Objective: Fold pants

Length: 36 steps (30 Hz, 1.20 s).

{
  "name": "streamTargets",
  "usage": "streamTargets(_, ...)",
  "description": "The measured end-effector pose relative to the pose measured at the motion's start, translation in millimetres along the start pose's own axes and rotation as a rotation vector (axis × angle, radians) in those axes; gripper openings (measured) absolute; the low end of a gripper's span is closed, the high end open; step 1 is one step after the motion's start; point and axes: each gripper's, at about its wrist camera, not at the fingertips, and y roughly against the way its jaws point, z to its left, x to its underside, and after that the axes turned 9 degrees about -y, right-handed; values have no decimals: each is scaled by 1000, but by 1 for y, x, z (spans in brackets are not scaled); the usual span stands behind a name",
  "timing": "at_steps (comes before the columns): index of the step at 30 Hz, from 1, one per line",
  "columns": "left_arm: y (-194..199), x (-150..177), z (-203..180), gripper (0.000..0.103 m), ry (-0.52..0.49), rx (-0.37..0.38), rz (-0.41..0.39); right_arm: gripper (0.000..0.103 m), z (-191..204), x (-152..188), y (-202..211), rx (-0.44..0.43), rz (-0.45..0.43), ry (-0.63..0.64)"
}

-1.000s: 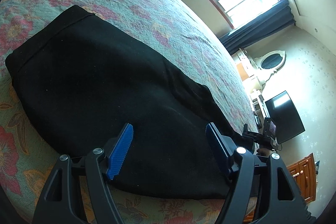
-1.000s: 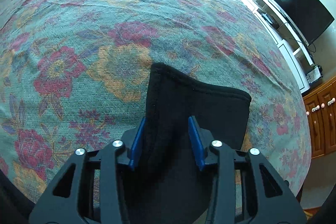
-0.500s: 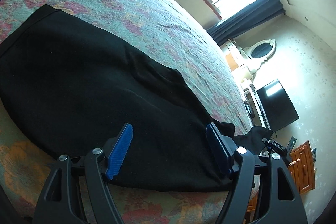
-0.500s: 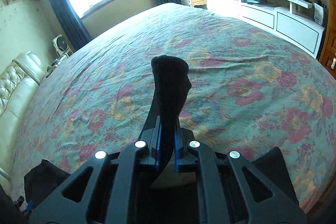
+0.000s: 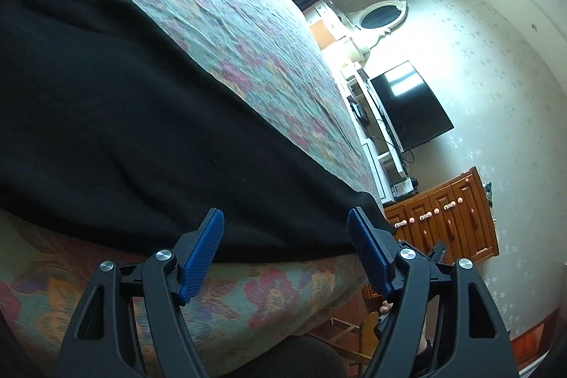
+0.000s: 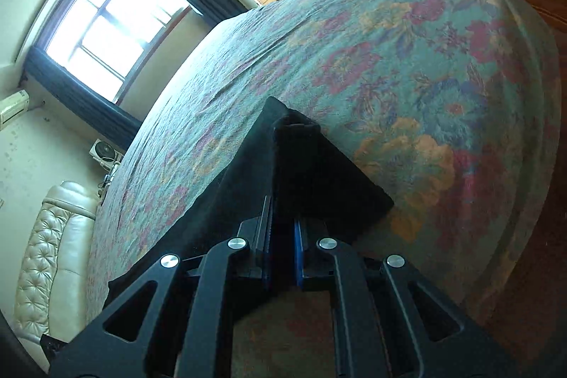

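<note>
I see the black soft-knit pants [image 5: 141,116] lying along the near edge of the bed, on its floral green-and-pink woven bedspread [image 5: 248,34]. My left gripper [image 5: 285,250] hangs just above the near hem of the cloth, its blue ribbed pads [image 5: 202,254] wide apart and holding nothing. My right gripper [image 6: 282,254] has its jaws pressed together on a bunched leg end of the pants [image 6: 301,165], and that end stands up off the bedspread [image 6: 407,59] in a peaked tent.

My judgement is that the fold is only starting: one end is lifted, the rest lies flat.

The risks I see from here:
- The pinch looks narrow, on a thick roll of fabric. If I swing it fast, the cloth could slide out of the pads.
- The pants sit close to the mattress edge. A pull toward me could drag them over the side.
- With the left jaws empty, nothing anchors the flat part, so carrying the lifted end across may shift the whole garment and leave a crooked, wrinkled fold.
</note>
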Motion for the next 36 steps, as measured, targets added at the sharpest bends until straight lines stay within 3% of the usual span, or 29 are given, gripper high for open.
streamTargets(3, -24, 9, -10, 72, 4, 16, 18, 11, -14, -2, -4, -16, 25, -38)
streamTargets(7, -53, 24, -9, 72, 82, 41, 60, 33, -40, -9, -13, -109, 54, -192)
streamTargets(12, -62, 40, -12, 72, 130, 58, 44, 47, -40, -13, -22, -165, 76, -207)
streamTargets(13, -63, 42, -13, 72, 127, 52, 36, 41, -38, -13, -25, -154, 77, -189)
streamTargets(14, -65, 42, -15, 72, 126, 44, 32, 21, -38, -13, -26, -132, 66, -177)
streamTargets(15, -67, 43, -15, 72, 126, 35, 26, 10, -40, -14, -28, -116, 65, -176)
streamTargets(16, -67, 42, -17, 72, 128, 24, 19, 7, -43, -14, -31, -121, 75, -191)
streamTargets(19, -65, 41, -19, 73, 144, 8, 4, 6, -51, -13, -30, -151, 83, -228)
streamTargets(25, -62, 46, -16, 73, 255, 47, -34, 6, -46, -18, -14, -191, 52, -215)
streamTargets(32, -66, 46, -15, 74, 295, 24, -48, 6, -66, -16, -18, -167, 65, -235)
streamTargets(36, -57, 55, -12, 74, 446, 50, -41, 6, -64, -16, -16, -167, 64, -218)
